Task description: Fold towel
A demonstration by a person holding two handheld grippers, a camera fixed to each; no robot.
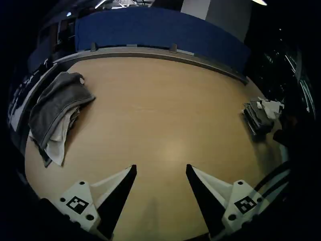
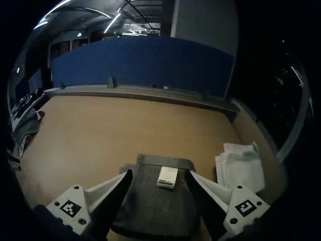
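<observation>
A loose heap of towels lies at the table's left edge, a grey towel [image 1: 56, 104] draped over a white one [image 1: 58, 146]. My left gripper [image 1: 161, 166] hovers open over bare wood, well to the right of that heap, with nothing between its fingers. In the right gripper view a folded grey towel [image 2: 160, 205] with a white label [image 2: 167, 177] lies flat on the table. My right gripper [image 2: 158, 172] stands open just above it, one finger on each side. A folded white towel [image 2: 240, 166] rests to its right.
The wooden table [image 1: 160, 108] is backed by a blue partition [image 1: 160, 32] behind a grey rail. A small stack of folded towels [image 1: 261, 114] sits near the right edge. The loose heap [image 2: 26, 124] appears far left in the right gripper view.
</observation>
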